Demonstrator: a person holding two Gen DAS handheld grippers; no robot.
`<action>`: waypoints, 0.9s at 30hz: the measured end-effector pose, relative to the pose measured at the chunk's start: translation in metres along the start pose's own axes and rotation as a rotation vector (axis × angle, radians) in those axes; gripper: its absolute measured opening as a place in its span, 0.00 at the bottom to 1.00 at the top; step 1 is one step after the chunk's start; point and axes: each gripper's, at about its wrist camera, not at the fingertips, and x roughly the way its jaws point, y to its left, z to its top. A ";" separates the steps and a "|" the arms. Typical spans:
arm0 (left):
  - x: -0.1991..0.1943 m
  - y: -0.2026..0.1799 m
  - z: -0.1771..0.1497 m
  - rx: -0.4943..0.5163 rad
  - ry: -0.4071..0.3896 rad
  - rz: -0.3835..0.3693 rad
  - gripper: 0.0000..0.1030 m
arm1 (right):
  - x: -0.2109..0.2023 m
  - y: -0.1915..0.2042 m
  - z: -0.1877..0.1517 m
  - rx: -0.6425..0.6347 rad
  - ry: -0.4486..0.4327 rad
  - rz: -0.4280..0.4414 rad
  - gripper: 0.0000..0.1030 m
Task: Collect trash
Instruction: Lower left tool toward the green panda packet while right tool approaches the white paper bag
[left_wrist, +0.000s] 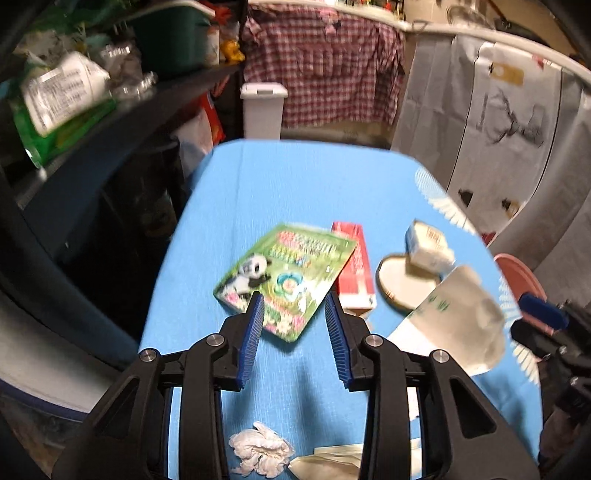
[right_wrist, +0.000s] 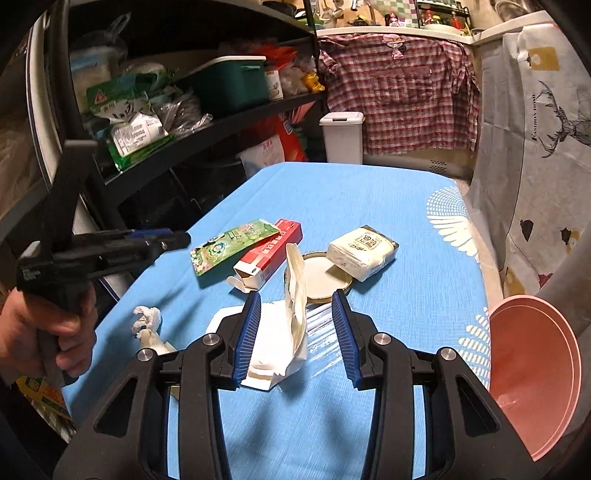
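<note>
Trash, spread over a table under a blue cloth (right_wrist: 369, 206): green panda-print packet (left_wrist: 284, 280), flat, its edge resting on a red and white carton (right_wrist: 267, 253) with an open end flap; round lid (right_wrist: 325, 278) beside the carton, a wrapped tissue pack (right_wrist: 364, 251) overlapping its far rim; white plastic bag (right_wrist: 295, 314) standing crumpled in front of the lid; crumpled tissue (left_wrist: 260, 448) near the front edge.

Left gripper (left_wrist: 295, 334): jaws apart, empty, above the packet's near corner.

Right gripper (right_wrist: 295, 332): jaws apart, the bag between them, untouched.

Pink basin (right_wrist: 535, 376) at the table's right edge; white lidded bin (right_wrist: 341, 136) beyond the far end.
</note>
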 end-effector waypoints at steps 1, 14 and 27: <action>0.005 -0.002 -0.001 0.002 0.012 0.001 0.36 | 0.003 0.000 0.000 -0.002 0.007 -0.002 0.40; 0.050 -0.012 -0.008 0.102 0.110 0.126 0.54 | 0.026 -0.004 -0.004 -0.007 0.077 0.010 0.40; 0.051 -0.018 -0.004 0.135 0.111 0.186 0.15 | 0.030 -0.004 -0.008 -0.010 0.109 0.017 0.20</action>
